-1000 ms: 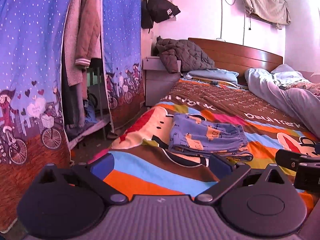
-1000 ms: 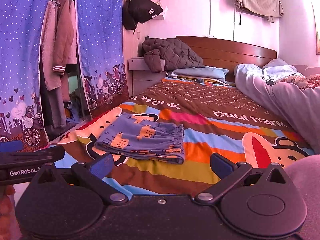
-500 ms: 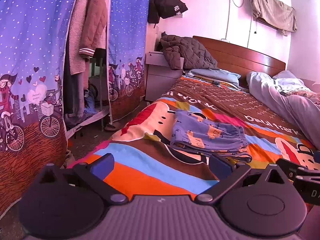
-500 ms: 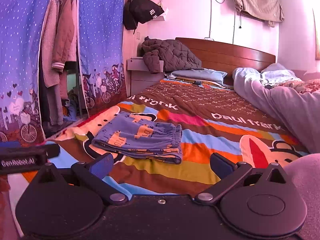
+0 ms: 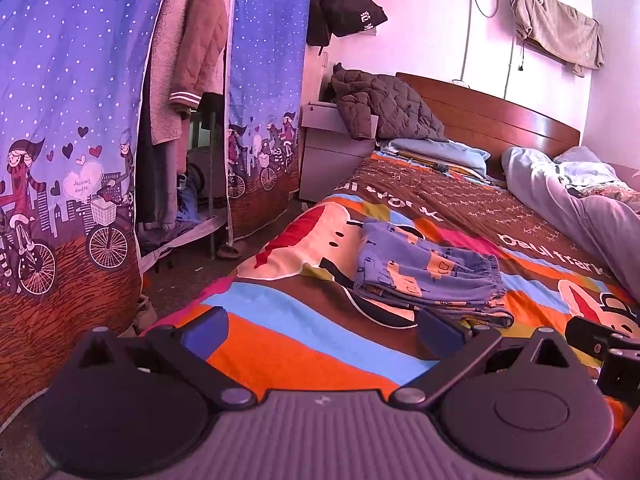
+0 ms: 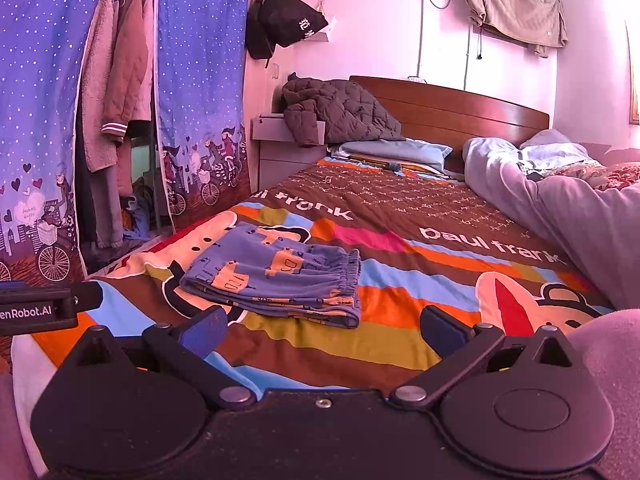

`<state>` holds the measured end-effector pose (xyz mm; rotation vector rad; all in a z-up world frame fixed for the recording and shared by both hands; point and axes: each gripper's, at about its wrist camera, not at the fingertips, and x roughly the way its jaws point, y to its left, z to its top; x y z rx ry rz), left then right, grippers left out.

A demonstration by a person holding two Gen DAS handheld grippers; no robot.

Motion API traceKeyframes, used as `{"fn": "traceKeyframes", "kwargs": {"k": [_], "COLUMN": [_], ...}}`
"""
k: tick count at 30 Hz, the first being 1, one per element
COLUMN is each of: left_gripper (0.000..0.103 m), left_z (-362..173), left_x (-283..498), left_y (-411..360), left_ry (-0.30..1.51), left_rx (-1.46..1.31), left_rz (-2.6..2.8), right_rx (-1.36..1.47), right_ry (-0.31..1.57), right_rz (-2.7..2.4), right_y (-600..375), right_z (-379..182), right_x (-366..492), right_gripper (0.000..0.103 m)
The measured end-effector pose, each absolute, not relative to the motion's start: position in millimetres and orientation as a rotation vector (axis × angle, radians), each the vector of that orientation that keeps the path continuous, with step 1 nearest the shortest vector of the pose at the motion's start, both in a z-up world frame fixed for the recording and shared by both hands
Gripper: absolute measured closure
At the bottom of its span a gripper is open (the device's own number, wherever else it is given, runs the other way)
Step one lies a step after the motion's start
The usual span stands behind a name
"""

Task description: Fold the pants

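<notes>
Pants: the blue patterned pants (image 5: 430, 276) (image 6: 276, 278) lie folded in a flat rectangle on the bed, elastic waistband toward the right, resting on the striped cartoon bedspread (image 5: 304, 312) (image 6: 400, 264) near the bed's foot and left side.
My left claw (image 5: 320, 334): fingers spread wide, nothing between them, held above the orange stripe at the bed's foot, short of the pants; its right fingertip (image 5: 438, 330) sits just in front of the folded edge.
My right claw (image 6: 322, 332): also wide open and empty, low over the bedspread, the pants just ahead and a little left of centre.
Each other: the right claw's body shows at the right edge of my left view, and the left one at the left edge of my right view.
Room: wooden headboard (image 6: 452, 106), quilted dark jacket (image 5: 384, 106) on the nightstand, printed wardrobe curtain (image 5: 72, 120) at left.
</notes>
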<state>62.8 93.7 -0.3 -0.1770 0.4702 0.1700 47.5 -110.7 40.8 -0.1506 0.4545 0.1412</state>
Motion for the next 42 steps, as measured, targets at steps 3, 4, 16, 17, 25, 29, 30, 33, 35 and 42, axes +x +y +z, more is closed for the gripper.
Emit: {"fn": "traceKeyframes", "kwargs": {"k": [3,4,16,17,25,29,30,33,35,42], "left_gripper": [0.0,0.0,0.0,0.0,0.0,0.0,0.0,0.0,0.0,0.0], "left_z": [-0.2,-0.4,-0.1,-0.3,-3.5,-4.4,-4.7,-4.7,-4.6,-5.9], "left_x": [63.2,63.3,63.8,64.1,66.6,67.9,67.9,67.3,67.6,68.0], "left_y": [93.8,93.9,93.6,93.9,93.0,91.9,91.6,90.8,90.7,92.1], "left_ry": [0.469,0.47,0.481,0.485,0.508,0.513,0.513,0.508,0.51,0.516], "left_rx": [-0.177,-0.178,-0.162,-0.162,-0.162,-0.153,-0.151,-0.142,-0.138,-0.143], "left_rz": [0.17,0.171,0.167,0.165,0.171,0.183,0.189,0.209,0.216,0.224], "right_rx": [-0.149,-0.148,-0.142,-0.141,-0.137,-0.137,-0.138,-0.136,-0.137,-0.142], "right_ry": [0.453,0.452,0.449,0.448,0.442,0.441,0.441,0.44,0.439,0.438], "right_rz": [0.147,0.148,0.155,0.155,0.159,0.16,0.16,0.16,0.162,0.162], "right_y": [-111.0,-111.1,-110.5,-110.5,-109.5,-110.0,-109.6,-109.5,-109.3,-108.4], "right_z": [41.0,41.0,42.3,42.3,43.2,43.5,43.5,43.4,44.1,44.3], "right_x": [47.5,47.0,45.9,45.9,45.0,44.5,44.5,44.6,44.1,43.2], "right_gripper": [0.001,0.001,0.001,0.001,0.001,0.001,0.001,0.001,0.001,0.001]}}
